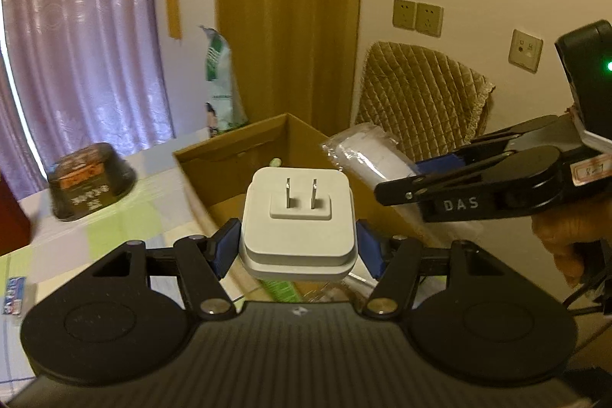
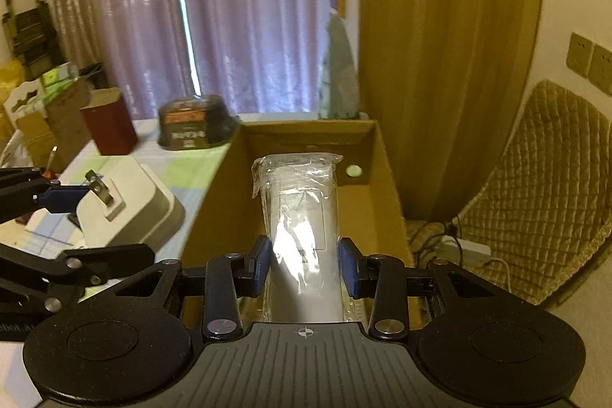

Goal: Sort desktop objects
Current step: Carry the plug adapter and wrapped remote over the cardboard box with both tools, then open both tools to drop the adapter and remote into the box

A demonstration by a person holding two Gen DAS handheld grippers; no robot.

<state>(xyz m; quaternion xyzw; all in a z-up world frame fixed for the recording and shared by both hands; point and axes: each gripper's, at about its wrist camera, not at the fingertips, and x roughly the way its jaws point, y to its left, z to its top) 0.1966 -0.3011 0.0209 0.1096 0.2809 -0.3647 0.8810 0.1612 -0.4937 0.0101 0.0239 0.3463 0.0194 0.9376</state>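
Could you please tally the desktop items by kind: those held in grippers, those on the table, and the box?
Held in grippers: 2, white charger plug, plastic-wrapped white item
Resting on the table: 2, dark bowl container, red box
Cardboard box: 1
Total: 5

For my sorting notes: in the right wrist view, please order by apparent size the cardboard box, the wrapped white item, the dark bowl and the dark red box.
1. cardboard box
2. wrapped white item, though enlarged by nearness
3. dark bowl and dark red box: look alike, unranked
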